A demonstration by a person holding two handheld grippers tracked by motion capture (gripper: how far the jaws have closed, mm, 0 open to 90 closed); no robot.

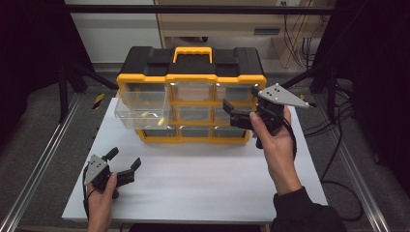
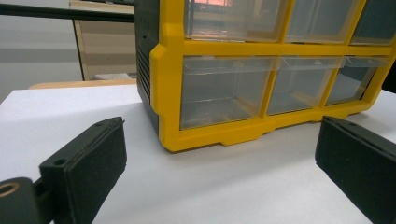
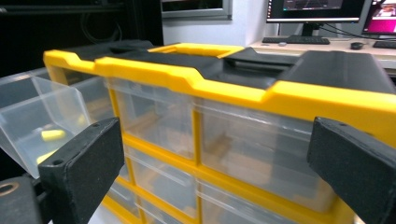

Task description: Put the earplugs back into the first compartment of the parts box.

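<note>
Lowest in the frame of the high view, at lower left, the left claw [image 1: 126, 163] rests on the white desk [image 1: 203, 179], released, jaws spread with nothing between them. Its own view looks across bare desk to the lower left corner of the yellow-and-black organizer [image 2: 224, 93]. At upper centre that organizer stands on the desk, black lid and yellow handle [image 1: 193, 51] on top, clear drawers in rows. Its upper-left drawer [image 1: 142, 108] is pulled out, with small yellow pieces [image 1: 161, 121] inside. At centre right, the right claw [image 1: 232, 113] hovers released before the right-hand drawers, grasping nothing.
</note>
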